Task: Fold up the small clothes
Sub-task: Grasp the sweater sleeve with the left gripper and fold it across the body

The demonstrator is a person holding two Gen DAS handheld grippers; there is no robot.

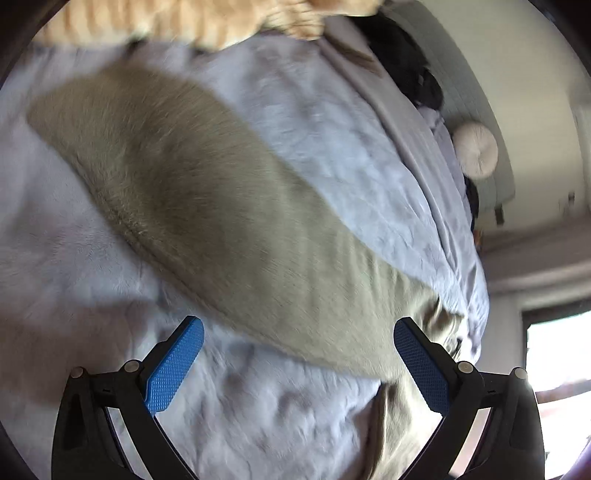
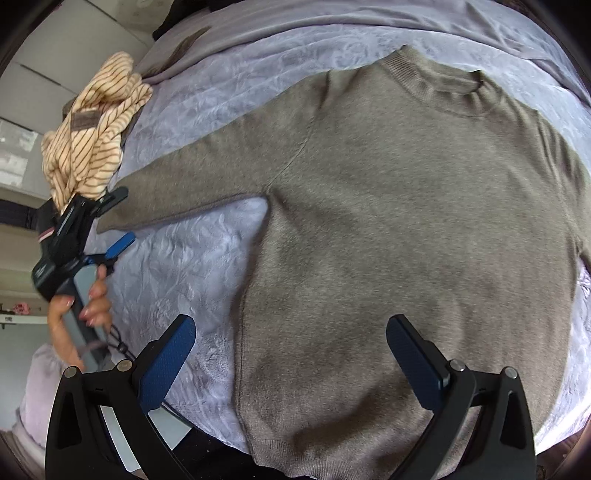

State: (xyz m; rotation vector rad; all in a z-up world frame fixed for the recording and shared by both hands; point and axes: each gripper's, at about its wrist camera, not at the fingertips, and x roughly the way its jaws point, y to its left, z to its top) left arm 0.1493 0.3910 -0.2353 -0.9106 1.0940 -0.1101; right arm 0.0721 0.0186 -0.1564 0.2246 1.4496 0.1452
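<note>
Right tool (image 2: 291,354) spread over taupe sweater (image 2: 406,229), bedspread (image 2: 184,273) beneath

Both grippers (image 1: 298,350) (image 2: 290,354) have black frames, textured blue pads, silver screws; lower left, bare hand (image 2: 79,314), glossy pale nails.

A pale lilac bedspread (image 2: 192,266) with an embossed leaf pattern is spread over the bed. A smoother mauve sheet (image 2: 332,22) is seen folded along its 12 o'clock edge. In the left wrist view, a round cream cushion (image 1: 475,149) is noted at 2 o'clock, beside a dark bundle (image 1: 406,62). A bright window (image 1: 557,354) is seen at 4 o'clock.
</note>
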